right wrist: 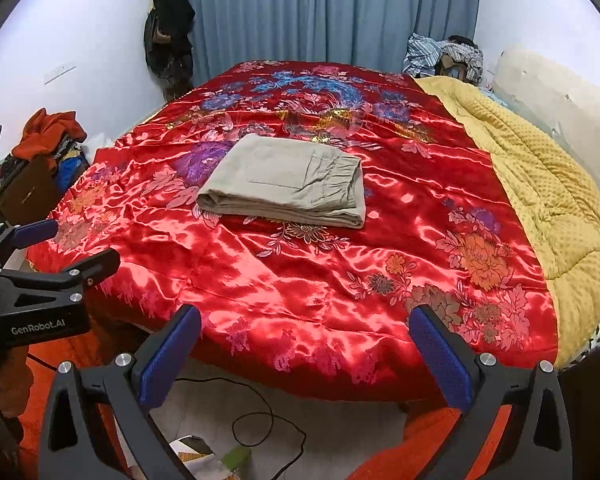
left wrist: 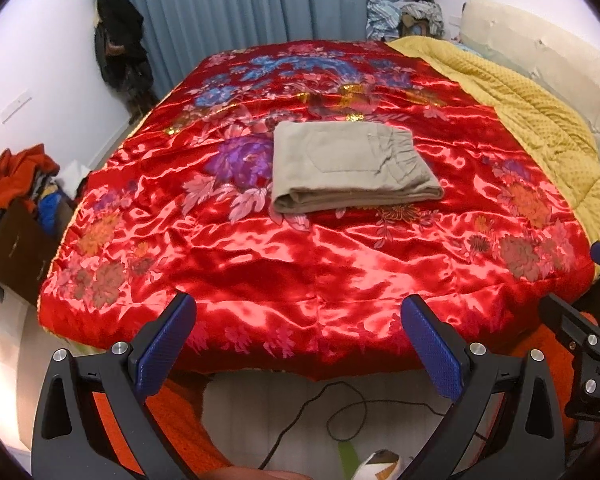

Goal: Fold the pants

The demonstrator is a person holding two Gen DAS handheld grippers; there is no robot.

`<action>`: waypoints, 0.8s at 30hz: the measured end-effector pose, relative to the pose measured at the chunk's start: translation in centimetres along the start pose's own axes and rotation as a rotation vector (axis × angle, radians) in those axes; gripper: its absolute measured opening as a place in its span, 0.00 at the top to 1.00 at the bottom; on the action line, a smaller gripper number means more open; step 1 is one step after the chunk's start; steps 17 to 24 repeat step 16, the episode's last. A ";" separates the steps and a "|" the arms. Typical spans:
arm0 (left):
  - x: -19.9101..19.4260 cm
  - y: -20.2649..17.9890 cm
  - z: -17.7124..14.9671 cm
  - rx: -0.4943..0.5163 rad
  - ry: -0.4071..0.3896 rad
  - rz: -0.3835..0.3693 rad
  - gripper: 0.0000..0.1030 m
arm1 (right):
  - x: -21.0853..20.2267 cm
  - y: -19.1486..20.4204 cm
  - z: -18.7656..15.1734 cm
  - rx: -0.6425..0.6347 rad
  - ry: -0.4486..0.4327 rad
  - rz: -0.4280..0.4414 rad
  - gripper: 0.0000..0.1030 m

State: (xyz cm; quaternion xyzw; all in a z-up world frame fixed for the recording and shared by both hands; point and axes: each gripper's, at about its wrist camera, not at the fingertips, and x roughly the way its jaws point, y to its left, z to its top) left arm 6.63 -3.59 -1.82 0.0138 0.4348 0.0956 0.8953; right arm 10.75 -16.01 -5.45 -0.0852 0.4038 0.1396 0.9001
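Khaki pants (left wrist: 350, 166) lie folded into a flat rectangle in the middle of the bed, on a shiny red floral quilt (left wrist: 300, 248). They also show in the right wrist view (right wrist: 288, 182). My left gripper (left wrist: 298, 316) is open and empty, held back over the bed's near edge, well short of the pants. My right gripper (right wrist: 306, 326) is also open and empty, at the near edge too. The left gripper (right wrist: 66, 248) appears at the left of the right wrist view, and the right gripper (left wrist: 580, 300) at the right edge of the left wrist view.
A yellow blanket (left wrist: 540, 120) lies along the bed's right side by a cream headboard (left wrist: 540, 48). A box with clothes (left wrist: 24, 208) stands left of the bed. A black cable (left wrist: 340, 416) lies on the floor below. Blue curtains (left wrist: 260, 0) hang behind.
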 end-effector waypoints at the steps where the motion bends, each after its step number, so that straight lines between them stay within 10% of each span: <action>1: 0.0 0.0 0.0 0.000 0.001 0.000 0.01 | 0.0 0.0 0.0 -0.002 0.001 -0.003 0.00; 24: -0.3 0.2 0.0 -0.012 -0.013 -0.013 0.01 | 0.0 -0.1 0.0 -0.005 0.001 -0.015 0.00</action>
